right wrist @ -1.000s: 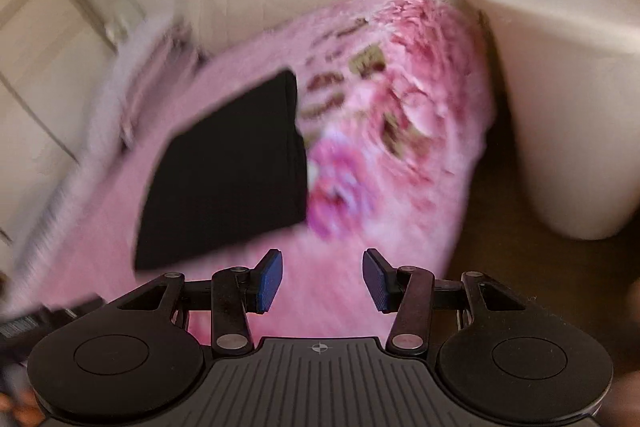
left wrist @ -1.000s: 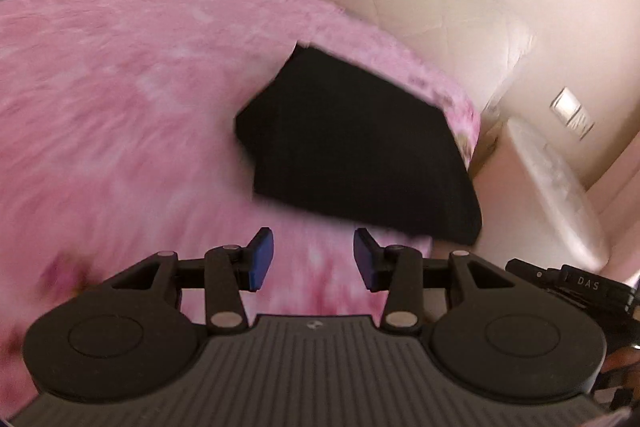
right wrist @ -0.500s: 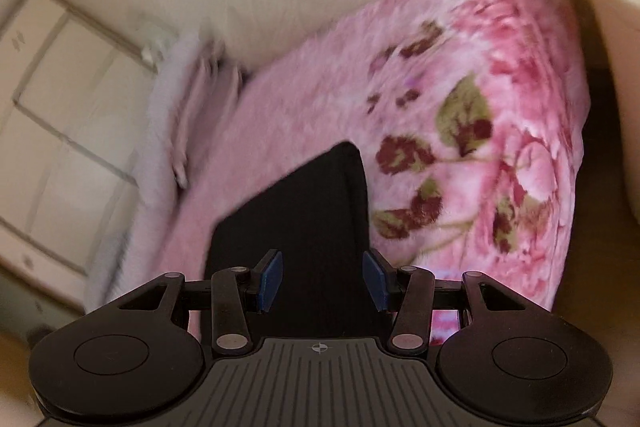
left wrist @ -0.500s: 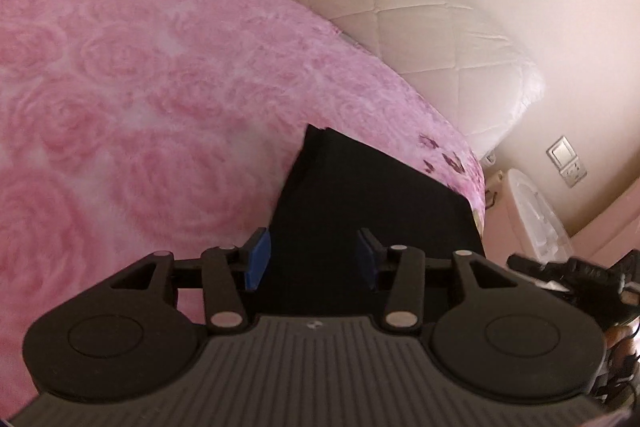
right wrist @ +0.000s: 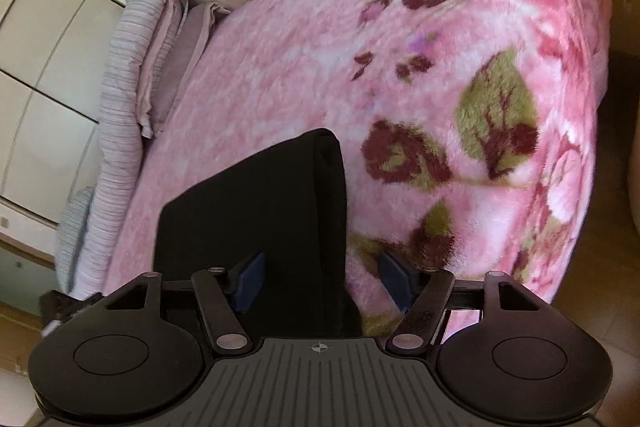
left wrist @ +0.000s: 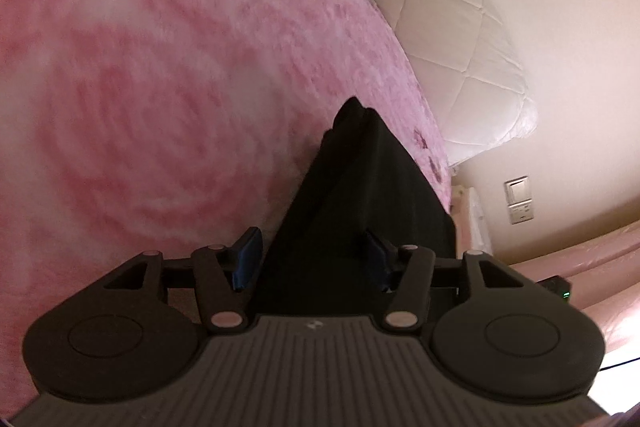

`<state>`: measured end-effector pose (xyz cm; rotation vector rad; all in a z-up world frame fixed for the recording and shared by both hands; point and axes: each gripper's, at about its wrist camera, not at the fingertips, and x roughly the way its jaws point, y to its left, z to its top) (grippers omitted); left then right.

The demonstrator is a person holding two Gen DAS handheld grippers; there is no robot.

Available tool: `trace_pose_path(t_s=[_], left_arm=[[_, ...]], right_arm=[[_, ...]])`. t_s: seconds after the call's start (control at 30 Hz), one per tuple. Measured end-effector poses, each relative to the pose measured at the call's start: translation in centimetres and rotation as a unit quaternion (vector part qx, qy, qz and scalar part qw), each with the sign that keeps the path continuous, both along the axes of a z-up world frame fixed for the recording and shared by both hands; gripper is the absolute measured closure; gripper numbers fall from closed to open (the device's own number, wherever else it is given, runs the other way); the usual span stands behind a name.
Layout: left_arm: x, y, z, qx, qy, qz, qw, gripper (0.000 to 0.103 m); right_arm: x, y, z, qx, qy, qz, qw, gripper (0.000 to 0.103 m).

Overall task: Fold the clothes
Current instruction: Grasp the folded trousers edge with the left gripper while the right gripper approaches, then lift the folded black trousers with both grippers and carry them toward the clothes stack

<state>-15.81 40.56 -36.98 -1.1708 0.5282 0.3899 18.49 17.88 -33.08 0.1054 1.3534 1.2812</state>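
Note:
A folded black garment (left wrist: 360,195) lies flat on the pink floral blanket (left wrist: 160,67) near the bed's corner. It also shows in the right wrist view (right wrist: 272,203). My left gripper (left wrist: 312,259) is open, low over the garment's near left edge, with the cloth between its blue-padded fingers. My right gripper (right wrist: 324,281) is open over the garment's near right edge, its left finger over the cloth and its right finger over the blanket (right wrist: 440,67). The near edge of the garment is hidden under both grippers.
A cream quilted headboard (left wrist: 452,27) runs along the bed's far side. Striped and mauve folded bedding (right wrist: 132,99) is piled at the bed's left. White cupboard doors (right wrist: 44,67) stand beyond it. A wall switch (left wrist: 518,199) is at the right.
Both grippers have moved in and down onto the black garment, which now fills the space between their fingers. Both jaws have opened wider.

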Motion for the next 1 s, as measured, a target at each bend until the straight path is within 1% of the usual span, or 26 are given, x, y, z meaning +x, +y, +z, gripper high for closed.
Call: trace_pose_path(t_s=[0.07,0.13,0.2,0.27,0.33,0.37,0.4,0.43,0.47,0.5,0.6,0.7,0.83,0.9,1.0], left_arm=[[0.7,-0.1,-0.2,-0.004,0.000,-0.005,1.0000,0.053],[1.4,-0.1,-0.4,-0.009,0.000,-0.009,0.9999,0.053],[2.1,-0.2,-0.5,-0.013,0.000,-0.014,0.9998,0.054],[2.7,-0.5,-0.5,-0.008,0.003,-0.018,0.9998,0.054],[2.9,-0.9,-0.1,-0.003,0.005,-0.016,0.9998,0.060],[2.9,-1.0,0.2,-0.001,0.006,-0.014,0.9999,0.067],[3.0,-1.2,0.5,0.001,0.007,-0.012,0.9999,0.075],[3.0,-1.4,0.8,0.003,0.007,-0.010,0.9999,0.078],[3.0,-1.6,1.0,0.005,0.008,-0.008,0.9999,0.082],[3.1,-1.8,1.3,0.007,0.008,-0.006,0.9999,0.084],[2.8,-2.4,2.5,0.013,0.009,0.004,0.9999,0.086],[-0.3,-4.2,5.8,0.017,0.007,0.048,0.9987,0.086],[-5.5,-7.2,11.3,0.029,0.004,0.120,0.9923,0.086],[-8.5,-8.9,14.2,0.038,0.004,0.158,0.9867,0.086],[-14.1,-12.4,19.1,0.059,0.009,0.224,0.9727,0.086]], right_arm=[[0.4,0.2,0.2,-0.005,0.005,0.007,1.000,0.036],[0.3,0.8,0.4,-0.010,0.011,0.027,1.000,0.036],[-0.4,1.5,0.0,-0.020,0.019,0.051,0.998,0.037],[-1.1,2.0,-0.5,-0.025,0.023,0.066,0.997,0.038],[-1.5,2.2,-0.8,-0.027,0.023,0.069,0.997,0.040],[-1.4,2.2,-0.8,-0.029,0.032,0.069,0.997,0.056],[-1.3,2.3,-0.9,-0.032,0.043,0.070,0.996,0.079],[-1.3,2.2,-1.0,-0.031,0.059,0.068,0.995,0.080],[-1.3,2.3,-1.0,-0.033,0.061,0.065,0.995,0.081],[-1.4,2.4,-0.7,-0.038,0.055,0.065,0.996,0.082],[-1.8,2.6,1.4,-0.037,0.039,0.077,0.996,0.083],[-2.7,2.7,4.7,-0.025,0.047,0.108,0.993,0.084],[-5.6,3.8,9.9,-0.010,0.054,0.171,0.984,0.084],[-7.9,4.7,12.5,-0.001,0.064,0.212,0.975,0.084],[-11.9,6.2,16.3,0.014,0.077,0.278,0.958,0.084]])
